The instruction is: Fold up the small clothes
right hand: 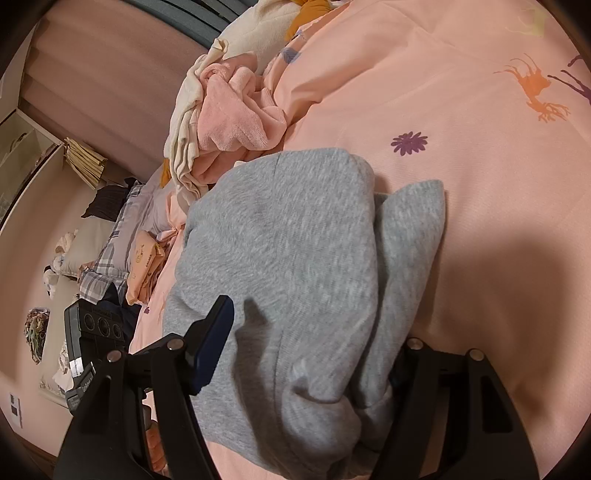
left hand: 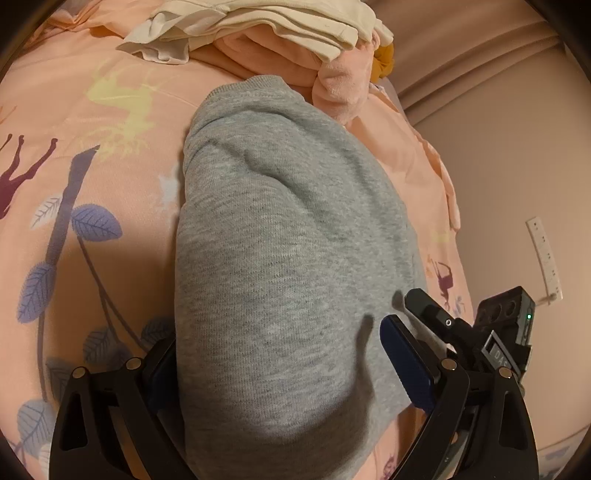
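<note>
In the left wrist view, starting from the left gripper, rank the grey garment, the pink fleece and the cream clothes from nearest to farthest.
1. Grey garment: between the jaws of the left gripper, stretching away up the middle.
2. Pink fleece: just beyond the grey garment's far end, upper middle.
3. Cream clothes: lying on the pink fleece, at the top edge.
</note>
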Demonstrator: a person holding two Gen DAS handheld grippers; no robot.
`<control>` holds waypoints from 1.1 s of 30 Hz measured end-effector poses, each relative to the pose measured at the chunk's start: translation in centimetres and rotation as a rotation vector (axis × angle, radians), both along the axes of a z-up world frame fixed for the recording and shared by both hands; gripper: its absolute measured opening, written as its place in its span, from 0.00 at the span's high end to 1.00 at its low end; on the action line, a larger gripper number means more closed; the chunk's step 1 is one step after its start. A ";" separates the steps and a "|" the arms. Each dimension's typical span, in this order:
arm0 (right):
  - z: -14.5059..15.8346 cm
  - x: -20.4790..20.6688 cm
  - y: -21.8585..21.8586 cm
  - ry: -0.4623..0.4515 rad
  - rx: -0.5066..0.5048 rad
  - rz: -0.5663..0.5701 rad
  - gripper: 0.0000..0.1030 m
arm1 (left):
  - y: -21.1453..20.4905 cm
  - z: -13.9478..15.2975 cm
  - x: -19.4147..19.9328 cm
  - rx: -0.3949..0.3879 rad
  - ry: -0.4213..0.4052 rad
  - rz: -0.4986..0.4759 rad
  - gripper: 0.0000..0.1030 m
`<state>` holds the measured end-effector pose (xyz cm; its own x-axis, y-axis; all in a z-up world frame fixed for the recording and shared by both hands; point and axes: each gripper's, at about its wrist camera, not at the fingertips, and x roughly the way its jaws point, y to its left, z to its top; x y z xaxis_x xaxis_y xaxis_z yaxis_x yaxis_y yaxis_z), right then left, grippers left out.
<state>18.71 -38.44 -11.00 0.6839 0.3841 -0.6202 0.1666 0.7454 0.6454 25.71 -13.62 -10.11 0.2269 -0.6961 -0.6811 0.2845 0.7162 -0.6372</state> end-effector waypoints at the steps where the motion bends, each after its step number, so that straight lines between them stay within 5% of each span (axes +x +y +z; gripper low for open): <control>1: 0.0 0.0 0.0 0.000 -0.001 0.000 0.34 | 0.0 0.0 0.0 0.002 -0.001 -0.001 0.08; 33: 0.0 -0.1 0.1 -0.001 -0.003 0.000 0.34 | -0.4 0.1 0.0 0.043 -0.022 -0.015 0.08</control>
